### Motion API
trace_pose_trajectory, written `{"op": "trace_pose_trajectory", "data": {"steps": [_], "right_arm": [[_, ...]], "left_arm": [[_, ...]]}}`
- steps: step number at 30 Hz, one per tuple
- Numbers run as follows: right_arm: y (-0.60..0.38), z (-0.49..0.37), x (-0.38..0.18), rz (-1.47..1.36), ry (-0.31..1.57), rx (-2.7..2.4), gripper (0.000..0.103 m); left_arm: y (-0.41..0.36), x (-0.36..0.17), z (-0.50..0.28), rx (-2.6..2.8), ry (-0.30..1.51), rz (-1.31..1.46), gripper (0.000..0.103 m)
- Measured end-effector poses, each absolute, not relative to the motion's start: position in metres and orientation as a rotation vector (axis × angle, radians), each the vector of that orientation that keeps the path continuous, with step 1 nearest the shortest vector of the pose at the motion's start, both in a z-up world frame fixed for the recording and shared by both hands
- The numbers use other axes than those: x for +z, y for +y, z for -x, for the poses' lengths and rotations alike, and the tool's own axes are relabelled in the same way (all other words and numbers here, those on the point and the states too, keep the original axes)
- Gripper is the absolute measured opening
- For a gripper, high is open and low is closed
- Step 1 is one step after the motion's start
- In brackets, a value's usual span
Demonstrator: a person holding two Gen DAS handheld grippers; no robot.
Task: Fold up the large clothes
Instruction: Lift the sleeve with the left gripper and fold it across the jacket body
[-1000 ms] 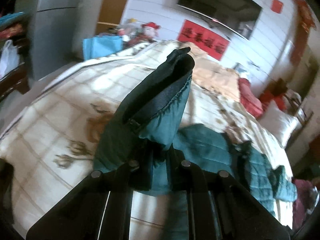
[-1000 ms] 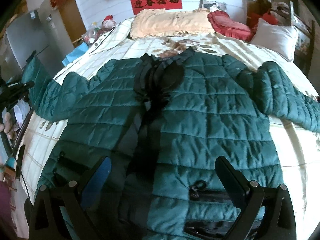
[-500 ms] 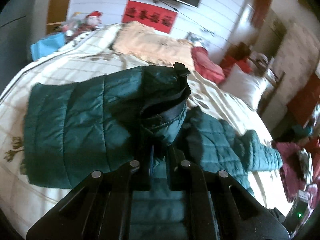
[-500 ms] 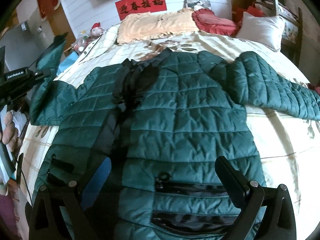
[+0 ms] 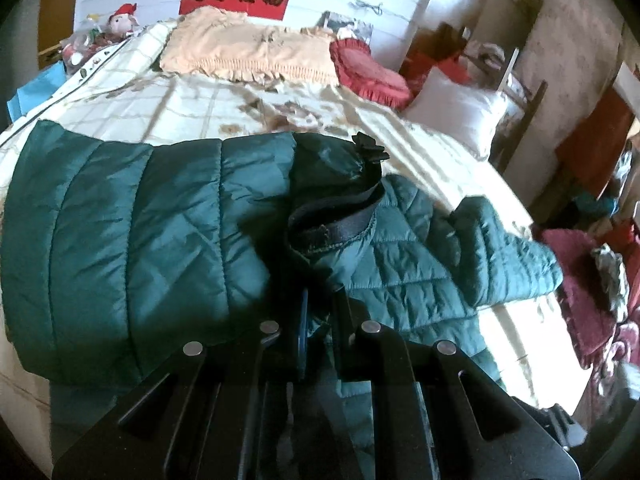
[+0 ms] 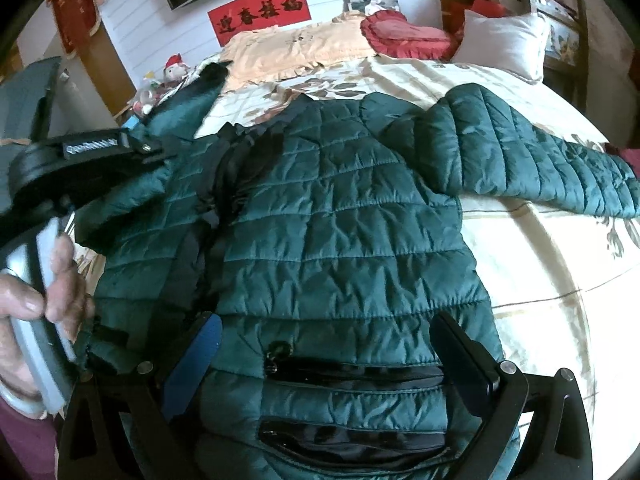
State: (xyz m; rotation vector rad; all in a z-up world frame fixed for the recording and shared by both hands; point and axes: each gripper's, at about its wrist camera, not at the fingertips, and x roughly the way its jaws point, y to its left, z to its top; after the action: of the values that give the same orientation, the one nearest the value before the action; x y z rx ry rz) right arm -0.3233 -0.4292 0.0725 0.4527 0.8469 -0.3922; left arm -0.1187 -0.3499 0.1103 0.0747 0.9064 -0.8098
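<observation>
In the right wrist view the green quilted jacket (image 6: 344, 240) fills the middle of the frame, and bare bedspread (image 6: 560, 280) lies open at right below the outstretched sleeve (image 6: 540, 160). The left gripper (image 6: 132, 148) and the person's left hand (image 6: 44, 292) crowd the left edge. In the left wrist view, open bedspread shows across the upper middle, bounded at top by the peach pillow (image 5: 248, 52), red cushion (image 5: 368, 76) and white pillow (image 5: 456, 112).

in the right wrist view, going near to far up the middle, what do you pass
right gripper → jacket pocket zipper → green quilted jacket → floral bedsheet → peach pillow → red banner
</observation>
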Motion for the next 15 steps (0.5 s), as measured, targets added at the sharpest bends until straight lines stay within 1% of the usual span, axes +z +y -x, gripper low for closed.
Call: {"op": "trace_pose_trajectory", "data": {"steps": [6, 11, 15], "right_arm": [[-0.434, 0.324, 0.069, -0.457, 0.853, -0.397, 0.103], [-0.437, 0.324, 0.066, -0.469, 0.859, -0.401, 0.103], [-0.439, 0.324, 0.064, -0.477, 0.868, -0.405, 0.103]], "left_arm": [[-0.361, 0.086, 0.123, -0.799, 0.944, -0.126, 0.009], [-0.365, 0.077, 0.124, -0.813, 0.954, -0.138, 0.009], [-0.369, 0.070, 0.125, -0.841, 0.997, -0.119, 0.009]]}}
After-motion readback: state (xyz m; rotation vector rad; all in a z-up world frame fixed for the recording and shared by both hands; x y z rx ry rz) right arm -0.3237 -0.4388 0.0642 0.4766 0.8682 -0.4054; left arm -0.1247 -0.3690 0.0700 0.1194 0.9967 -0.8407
